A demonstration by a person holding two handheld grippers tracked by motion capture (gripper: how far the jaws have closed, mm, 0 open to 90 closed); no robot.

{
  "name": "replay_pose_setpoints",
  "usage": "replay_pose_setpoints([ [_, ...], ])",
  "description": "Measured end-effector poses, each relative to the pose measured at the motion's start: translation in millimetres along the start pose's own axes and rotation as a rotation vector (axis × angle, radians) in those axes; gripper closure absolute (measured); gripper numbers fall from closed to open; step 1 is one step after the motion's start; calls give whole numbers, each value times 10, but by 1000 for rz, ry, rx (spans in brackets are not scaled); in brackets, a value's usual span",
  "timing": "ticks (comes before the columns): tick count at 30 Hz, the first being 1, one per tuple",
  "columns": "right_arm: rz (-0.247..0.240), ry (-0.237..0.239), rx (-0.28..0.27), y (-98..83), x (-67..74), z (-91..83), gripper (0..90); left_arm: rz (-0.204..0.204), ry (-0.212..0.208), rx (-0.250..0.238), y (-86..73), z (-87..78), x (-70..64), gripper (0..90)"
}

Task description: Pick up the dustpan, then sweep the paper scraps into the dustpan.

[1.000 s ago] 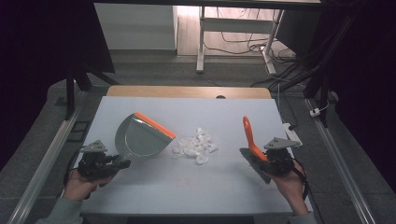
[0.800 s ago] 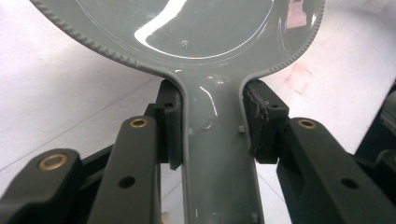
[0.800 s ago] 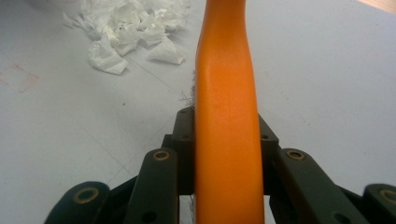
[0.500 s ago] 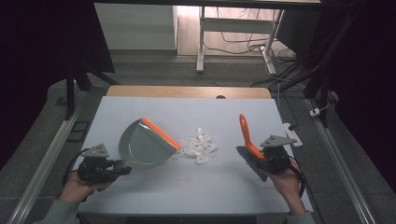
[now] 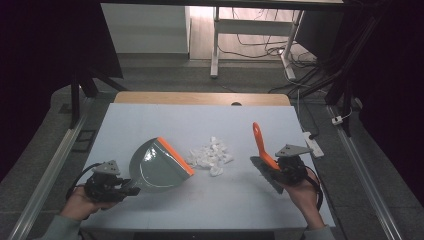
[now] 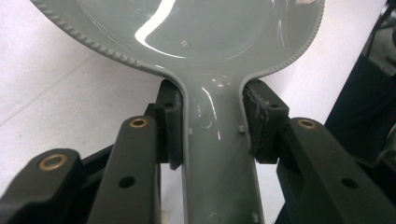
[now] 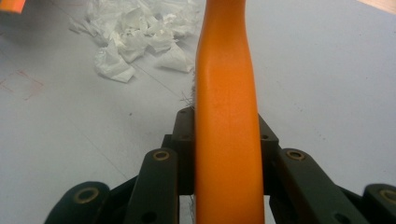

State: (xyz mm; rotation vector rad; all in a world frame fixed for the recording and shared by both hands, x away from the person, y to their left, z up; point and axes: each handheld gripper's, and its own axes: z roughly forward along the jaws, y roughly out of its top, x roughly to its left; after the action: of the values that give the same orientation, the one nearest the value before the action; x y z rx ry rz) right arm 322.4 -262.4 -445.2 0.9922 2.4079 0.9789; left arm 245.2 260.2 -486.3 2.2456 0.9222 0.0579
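Note:
A grey dustpan [image 5: 157,167] with an orange lip rests on the pale table [image 5: 165,120], its mouth turned toward a small pile of white paper scraps [image 5: 210,155]. My left gripper [image 5: 125,189] is shut on the dustpan's handle [image 6: 215,154]; in the left gripper view both pads [image 6: 170,121] press its sides. To the right of the scraps, my right gripper [image 5: 277,172] is shut on a brush with an orange handle [image 5: 259,142] that rises up and away. The right gripper view has that handle [image 7: 224,116] clamped between the jaws, with the scraps [image 7: 135,32] ahead to the left.
The table's far wooden edge [image 5: 200,97] runs across the back. Metal rails [image 5: 50,165] flank the table on both sides. A white power strip [image 5: 312,142] lies off the right edge. Beyond the table stand a desk frame [image 5: 215,45] and floor cables.
The dustpan has tipped down from a raised tilt and now lies lower, its orange lip swung toward the scraps. The brush has shifted slightly left. Both grips held.

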Motion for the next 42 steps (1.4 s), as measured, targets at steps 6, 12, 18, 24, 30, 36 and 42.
replay_pose_setpoints([
  [6,-8,2,3,13,24,11,705,38,-14,41,-24,48,-39,612],
  [12,-15,7,10,16,36,56,705,69,-55,65,-32,101,-63,612],
  [18,-23,19,11,26,69,75,705,67,-63,83,-39,135,-54,612],
  [24,-25,16,6,35,86,82,705,39,-53,89,-46,134,-45,612],
  [30,-23,11,-11,93,117,73,705,29,-62,87,-25,142,-47,612],
  [36,-2,3,-16,301,137,272,704,33,-69,109,-32,175,-30,612],
  [42,-18,-2,-22,511,171,420,705,18,-73,110,-41,172,4,612],
])
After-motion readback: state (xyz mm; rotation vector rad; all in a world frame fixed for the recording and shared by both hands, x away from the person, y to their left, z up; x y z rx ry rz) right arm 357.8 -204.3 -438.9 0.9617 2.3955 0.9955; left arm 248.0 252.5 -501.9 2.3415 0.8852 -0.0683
